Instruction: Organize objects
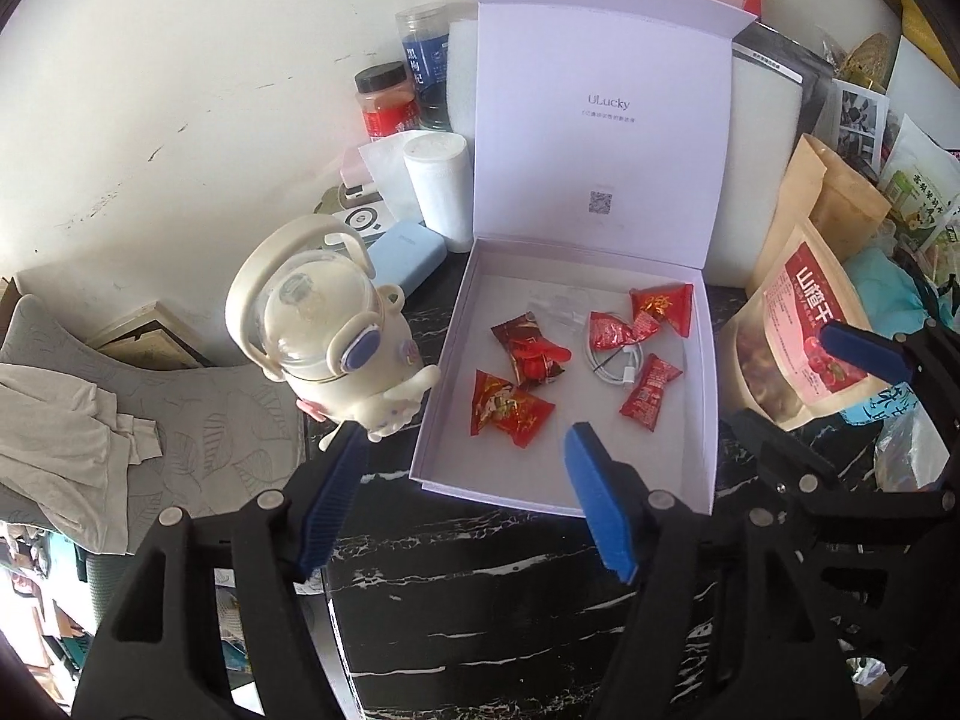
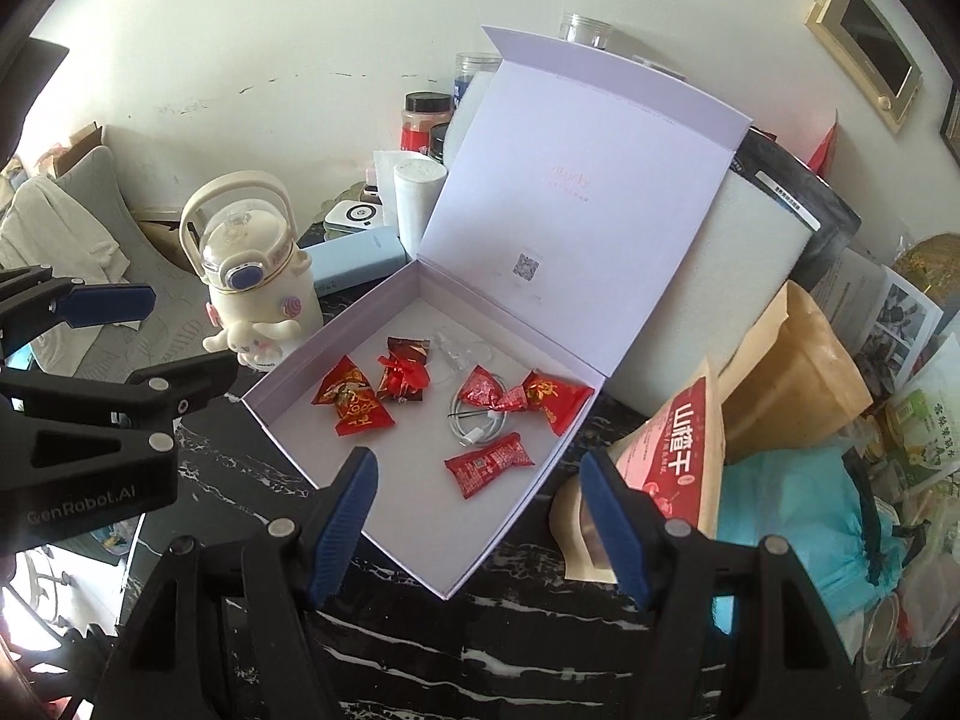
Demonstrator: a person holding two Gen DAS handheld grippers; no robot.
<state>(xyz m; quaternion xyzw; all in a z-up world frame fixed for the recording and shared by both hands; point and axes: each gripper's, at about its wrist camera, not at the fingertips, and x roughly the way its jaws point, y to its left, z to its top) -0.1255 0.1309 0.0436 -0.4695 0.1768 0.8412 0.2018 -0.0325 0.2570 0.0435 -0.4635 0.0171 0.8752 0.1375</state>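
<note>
Your left gripper (image 1: 465, 480) hung above the near edge of the white box (image 1: 708, 372) with its fingers (image 1: 594, 498) parted and empty. Your right gripper (image 2: 480, 516) did likewise, fingers (image 2: 612, 516) spread, touching nothing. The box sat lid-up on the black marble table (image 1: 480, 600), holding five red candies (image 1: 510, 411) and a coiled white cable (image 1: 618, 360).

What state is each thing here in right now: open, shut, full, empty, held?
Box: lid up, open.
Red candy packets: wrapped, lying loose inside the box.
White cable: coiled, in the box.
Cream bottle: upright, cap shut.
Red-lidded jar: lid on.
Left gripper: open, empty.
Right gripper: open, empty.
</note>
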